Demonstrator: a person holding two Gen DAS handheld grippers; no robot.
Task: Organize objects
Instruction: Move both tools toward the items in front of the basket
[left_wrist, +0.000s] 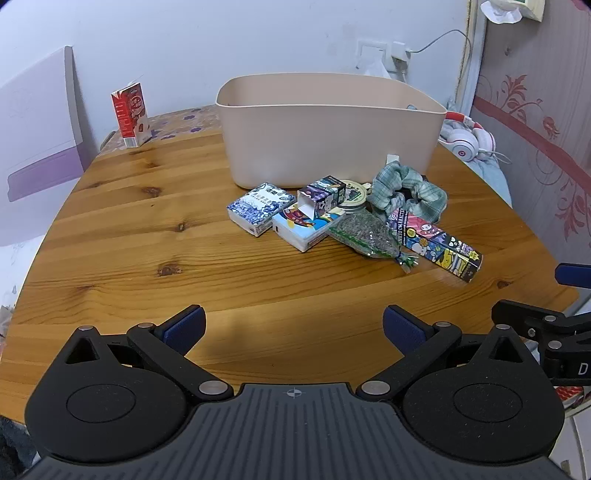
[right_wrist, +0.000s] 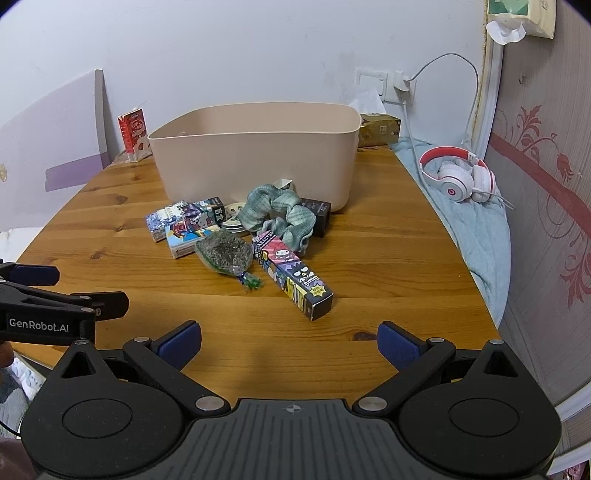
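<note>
While both grippers, left (left_wrist: 293, 326) and right (right_wrist: 290, 341), hover wide open and empty, every item in the pile (right_wrist: 236, 236) lies outside the bin (right_wrist: 258, 162), so sorting seems unstarted.

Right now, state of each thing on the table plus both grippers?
left gripper: open, holding nothing
right gripper: open, holding nothing
beige bin: upright, no lid
small patterned box: end flap open, resting on other items
long cartoon box: lying flat, closed
green scrunchie: loose on pile
milk carton: upright
</note>
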